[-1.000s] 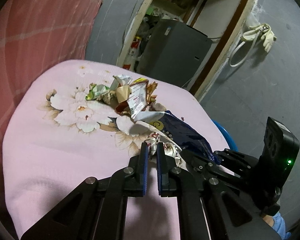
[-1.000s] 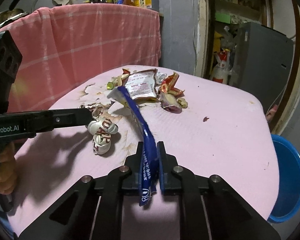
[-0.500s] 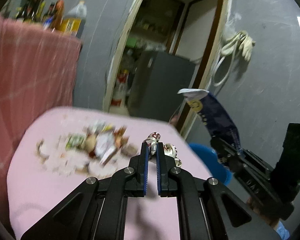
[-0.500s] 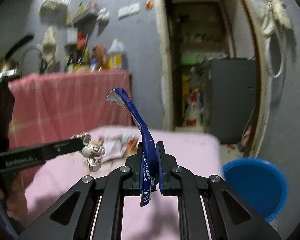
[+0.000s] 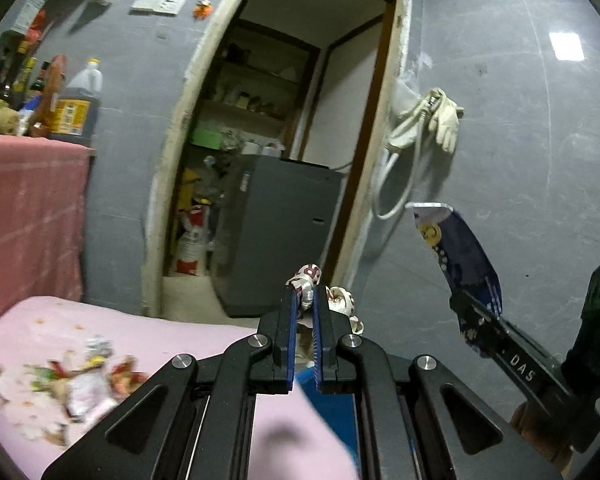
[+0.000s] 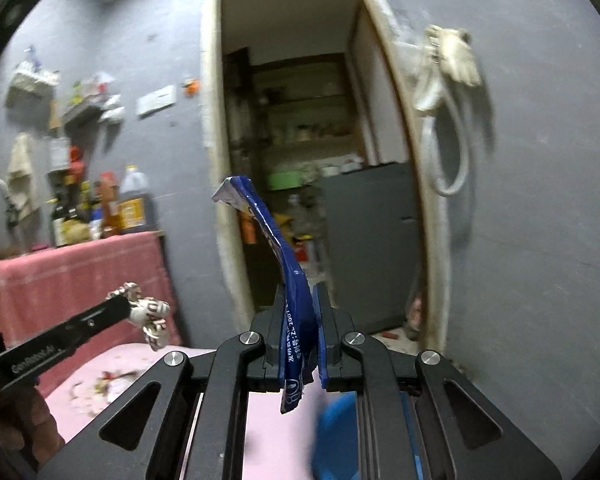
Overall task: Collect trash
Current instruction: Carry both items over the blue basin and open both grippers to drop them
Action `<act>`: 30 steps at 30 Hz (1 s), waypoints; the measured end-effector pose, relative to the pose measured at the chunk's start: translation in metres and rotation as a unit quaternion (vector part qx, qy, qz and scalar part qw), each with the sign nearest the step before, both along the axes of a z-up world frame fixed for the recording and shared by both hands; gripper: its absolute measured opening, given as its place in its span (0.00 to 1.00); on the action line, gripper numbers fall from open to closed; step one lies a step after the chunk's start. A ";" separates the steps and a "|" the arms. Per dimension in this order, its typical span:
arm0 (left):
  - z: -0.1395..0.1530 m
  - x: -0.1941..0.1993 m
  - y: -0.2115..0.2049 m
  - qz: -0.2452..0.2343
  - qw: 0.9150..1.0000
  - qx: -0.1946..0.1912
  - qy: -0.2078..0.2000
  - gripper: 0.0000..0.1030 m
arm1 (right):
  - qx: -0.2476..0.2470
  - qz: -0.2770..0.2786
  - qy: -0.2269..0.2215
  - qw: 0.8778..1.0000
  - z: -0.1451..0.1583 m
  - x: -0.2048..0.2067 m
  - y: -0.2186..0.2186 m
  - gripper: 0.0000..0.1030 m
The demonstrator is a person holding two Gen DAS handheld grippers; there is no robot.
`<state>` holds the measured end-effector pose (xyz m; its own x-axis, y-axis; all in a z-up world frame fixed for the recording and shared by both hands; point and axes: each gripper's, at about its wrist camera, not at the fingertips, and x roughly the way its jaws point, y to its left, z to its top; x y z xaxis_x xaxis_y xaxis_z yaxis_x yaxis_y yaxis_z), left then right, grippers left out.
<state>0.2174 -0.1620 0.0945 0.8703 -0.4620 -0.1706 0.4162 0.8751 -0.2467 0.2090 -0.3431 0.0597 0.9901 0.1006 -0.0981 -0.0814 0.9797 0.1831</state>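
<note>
My left gripper [image 5: 304, 300] is shut on a crumpled white and maroon wrapper [image 5: 309, 280], held high in the air; it also shows in the right wrist view [image 6: 150, 316]. My right gripper [image 6: 300, 300] is shut on a long blue snack bag [image 6: 278, 248] that stands up from the jaws; the bag shows at the right of the left wrist view [image 5: 460, 256]. More wrappers [image 5: 88, 384] lie in a pile on the pink floral tablecloth [image 5: 140, 336]. A blue bucket [image 6: 336, 436] sits low beyond the table's edge, mostly hidden by the gripper.
A doorway [image 5: 284, 160] with a dark grey appliance [image 5: 276, 232] is ahead. A pink-draped counter [image 5: 28, 216] with bottles [image 5: 76, 108] stands left. Gloves and a hose [image 5: 432, 124] hang on the grey wall at right.
Both grippers have lifted further and tilted upward with their trash. The table and trash pile have dropped low in both views; the bucket is now half hidden under the jaws.
</note>
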 end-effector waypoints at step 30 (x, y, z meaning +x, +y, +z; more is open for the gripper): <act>-0.121 0.123 -0.121 -0.072 0.957 0.062 0.273 0.17 | 0.130 -0.058 0.198 0.970 -0.114 0.055 -0.104 0.28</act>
<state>0.3404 -0.2826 -0.0268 0.5648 -0.5174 -0.6429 0.3739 0.8549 -0.3595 0.2641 -0.4475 -0.0544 0.8859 0.0635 -0.4595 0.1539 0.8943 0.4202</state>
